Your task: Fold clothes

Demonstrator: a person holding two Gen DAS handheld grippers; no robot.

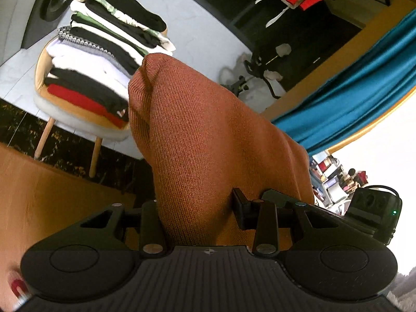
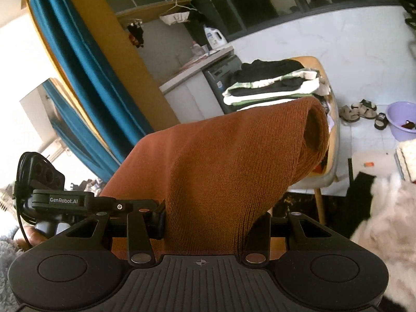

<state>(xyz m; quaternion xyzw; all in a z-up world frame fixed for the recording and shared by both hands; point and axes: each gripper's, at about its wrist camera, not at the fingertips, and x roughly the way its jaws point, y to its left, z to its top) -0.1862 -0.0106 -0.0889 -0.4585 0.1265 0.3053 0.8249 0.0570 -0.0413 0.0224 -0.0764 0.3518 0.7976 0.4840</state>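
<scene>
**Rust sweater held up between both hand-held grippers**

I am looking along both tools at once. My left hand-held gripper (image 1: 197,208) has its jaws closed on a thick fold of a rust-brown knitted sweater (image 1: 208,135). The cloth fills the gap between the two black fingers and rises away from me in a tall, draped ridge. My right hand-held gripper (image 2: 215,218) grips the same sweater (image 2: 234,161) in the same way, jaws part closed around bunched knit. In that view the far end of the cloth rolls over into an open tube, like a sleeve or a neck.

The sweater hangs in the air between the two tools, resting on no surface that I can see.

Beyond it stands a chair (image 1: 85,122) with pale wooden legs and an orange seat. It carries a tall stack of folded clothes (image 1: 104,52): black, white, green, grey and red layers. The same stack (image 2: 273,85) shows in the right view, just behind the sweater's far end.

A teal curtain (image 1: 351,85) hangs to the right in the left view. On the pale tiled floor, far right in the right view, sit a pair of sandals (image 2: 358,110) and a lilac basin (image 2: 403,122).
</scene>
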